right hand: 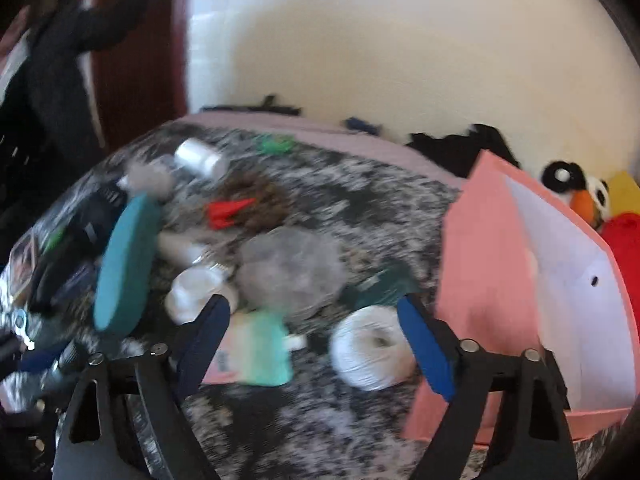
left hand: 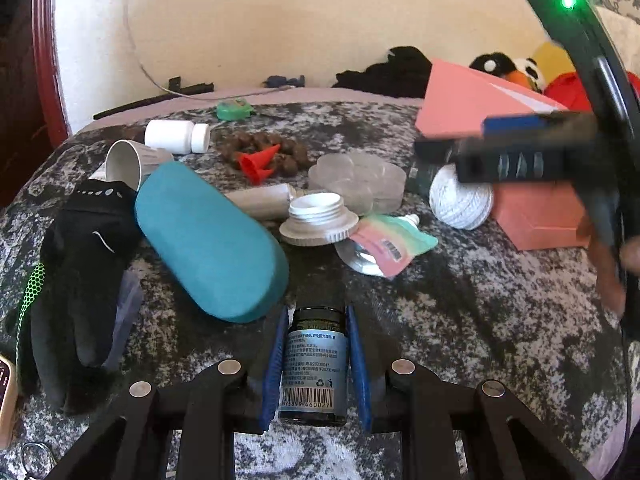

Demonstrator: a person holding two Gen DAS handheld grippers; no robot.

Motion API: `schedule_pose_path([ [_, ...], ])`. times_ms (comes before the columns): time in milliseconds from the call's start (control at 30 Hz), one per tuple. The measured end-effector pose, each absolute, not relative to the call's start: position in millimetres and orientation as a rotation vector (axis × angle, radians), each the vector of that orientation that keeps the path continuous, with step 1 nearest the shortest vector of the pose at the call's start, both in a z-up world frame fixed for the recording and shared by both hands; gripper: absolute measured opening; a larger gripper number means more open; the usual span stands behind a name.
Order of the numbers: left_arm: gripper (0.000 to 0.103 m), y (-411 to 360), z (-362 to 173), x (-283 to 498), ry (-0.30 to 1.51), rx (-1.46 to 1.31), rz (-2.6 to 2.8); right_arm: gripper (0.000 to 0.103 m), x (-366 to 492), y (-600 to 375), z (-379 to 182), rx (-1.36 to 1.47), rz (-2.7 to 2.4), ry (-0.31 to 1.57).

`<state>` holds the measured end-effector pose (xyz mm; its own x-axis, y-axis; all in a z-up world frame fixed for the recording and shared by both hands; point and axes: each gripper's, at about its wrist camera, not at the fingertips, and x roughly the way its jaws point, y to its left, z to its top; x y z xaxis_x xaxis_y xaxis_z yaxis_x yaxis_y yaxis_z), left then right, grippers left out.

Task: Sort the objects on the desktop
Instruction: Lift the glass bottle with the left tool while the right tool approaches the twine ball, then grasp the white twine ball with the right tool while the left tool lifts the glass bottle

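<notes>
My left gripper (left hand: 316, 316) is shut on a dark glass bottle (left hand: 314, 364) with a pale blue label, held low over the mottled cloth. My right gripper (right hand: 310, 314) is open and empty, hovering above a white ball of string (right hand: 370, 348) and a pastel pouch (right hand: 256, 350); it also shows blurred at the right of the left wrist view (left hand: 512, 148). A pink box (right hand: 520, 292) stands open to its right. A teal glasses case (left hand: 208, 240), a black glove (left hand: 80, 264) and a white pill bottle (left hand: 176, 136) lie to the left.
A white lid (left hand: 318, 218), a clear flower-shaped box (left hand: 358, 180), a red cone (left hand: 258, 160) on brown beads, a paper cup (left hand: 132, 162) and a green tape (left hand: 234, 110) lie mid-cloth. Plush toys (right hand: 580, 192) and dark clothes (left hand: 392, 72) sit at the back by the wall.
</notes>
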<state>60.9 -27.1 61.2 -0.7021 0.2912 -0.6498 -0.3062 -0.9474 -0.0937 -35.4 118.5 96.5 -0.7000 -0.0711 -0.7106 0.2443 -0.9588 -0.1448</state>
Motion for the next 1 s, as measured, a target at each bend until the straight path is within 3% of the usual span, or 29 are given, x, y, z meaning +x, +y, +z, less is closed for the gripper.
schedule_pose_path([
  [100, 0.024, -22.7, 61.6, 62.2, 0.043, -0.996, 2.628, 0.076, -44.6, 119.5, 75.6, 1.246, -2.719, 0.306],
  [133, 0.024, -20.8, 61.2, 62.9, 0.052, -0.997, 2.626, 0.067, -50.1, 124.2, 67.9, 1.307, -2.723, 0.265],
  [300, 0.024, -22.5, 58.8, 62.6, 0.056, -1.011, 2.631, 0.063, -62.4, 168.7, 69.6, 1.312, -2.78, -0.07],
  [400, 0.024, -23.4, 56.5, 61.5, 0.059, -1.023, 2.633, 0.073, -67.5, 174.8, 66.3, 1.308, -2.737, -0.12],
  [433, 0.024, -23.1, 56.4, 61.5, 0.061, -1.022, 2.634, 0.085, -68.3, 173.8, 65.2, 1.312, -2.718, -0.12],
  [467, 0.024, -22.7, 57.2, 61.7, 0.065, -1.018, 2.636, 0.09, -69.3, 171.9, 65.9, 1.32, -2.697, -0.124],
  [600, 0.024, -22.4, 60.9, 62.6, 0.071, -1.004, 2.642, 0.082, -77.0, 188.6, 75.7, 1.354, -2.647, -0.235],
  [667, 0.024, -23.1, 62.6, 62.9, 0.066, -0.999, 2.644, 0.071, -80.2, 208.2, 79.9, 1.379, -2.71, -0.276],
  [733, 0.024, -24.4, 63.4, 63.3, 0.062, -0.995, 2.644, 0.068, -85.6, 238.8, 71.7, 1.448, -2.698, -0.437],
  [800, 0.024, -25.6, 64.1, 63.5, 0.058, -0.991, 2.643, 0.072, -87.6, 259.1, 62.2, 1.508, -2.659, -0.574],
  [867, 0.024, -26.4, 64.5, 62.9, 0.051, -0.989, 2.639, 0.084, -87.5, 270.2, 54.8, 1.555, -2.631, -0.65],
  [1000, 0.024, -22.9, 62.5, 61.7, 0.053, -1.0, 2.63, 0.088, -83.2, 258.1, 50.6, 1.598, -2.632, -0.529],
])
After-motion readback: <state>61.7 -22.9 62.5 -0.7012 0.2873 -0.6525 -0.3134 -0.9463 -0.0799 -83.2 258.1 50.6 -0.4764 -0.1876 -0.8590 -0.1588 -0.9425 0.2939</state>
